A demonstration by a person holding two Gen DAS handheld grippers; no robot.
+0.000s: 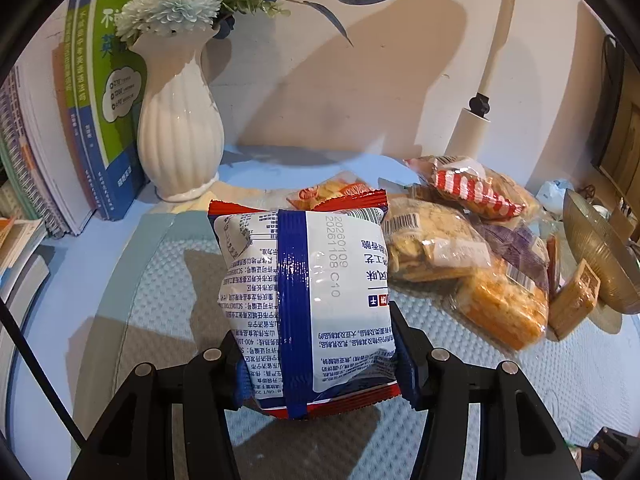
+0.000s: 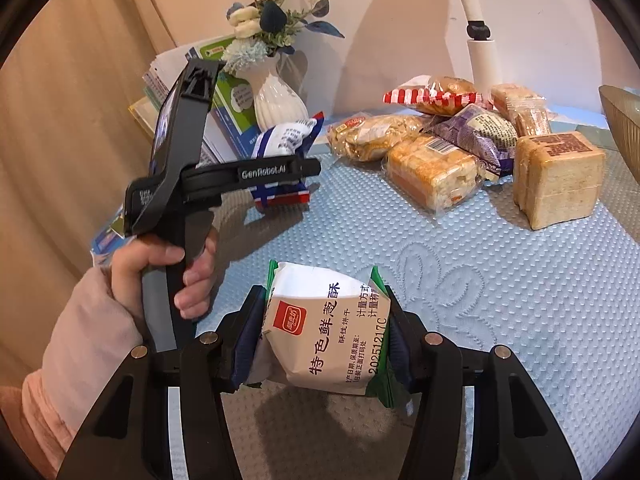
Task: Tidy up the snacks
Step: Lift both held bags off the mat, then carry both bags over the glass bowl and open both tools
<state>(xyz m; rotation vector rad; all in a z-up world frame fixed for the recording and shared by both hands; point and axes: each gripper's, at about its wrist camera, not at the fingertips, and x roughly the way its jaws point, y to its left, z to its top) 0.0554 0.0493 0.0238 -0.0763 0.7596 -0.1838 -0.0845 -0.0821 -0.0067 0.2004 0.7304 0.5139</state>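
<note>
- The left gripper (image 1: 316,354) is clenched on a blue-and-white snack packet (image 1: 304,300), its two fingers pressing the packet's sides near the lower red-edged seam; the packet is held off the light blue textured mat (image 1: 160,280)
- The right gripper (image 2: 320,344) grasps a white-and-green biscuit packet (image 2: 328,336) by its sides, also lifted above the mat
- From the right wrist view, the person's left hand (image 2: 168,272) grips the handle of the left tool, with the blue-and-white packet near the white ribbed vase (image 2: 278,100)
- A pile of wrapped breads and cakes (image 2: 460,136) lies at the mat's far right side, near the wall and just beside a white lamp post (image 2: 482,60)
- Books (image 1: 80,120) stand against the vase along the left edge; a brass-coloured bowl (image 1: 600,248) borders the pile on the right
- Bare mat lies between the two held packets and the pile
</note>
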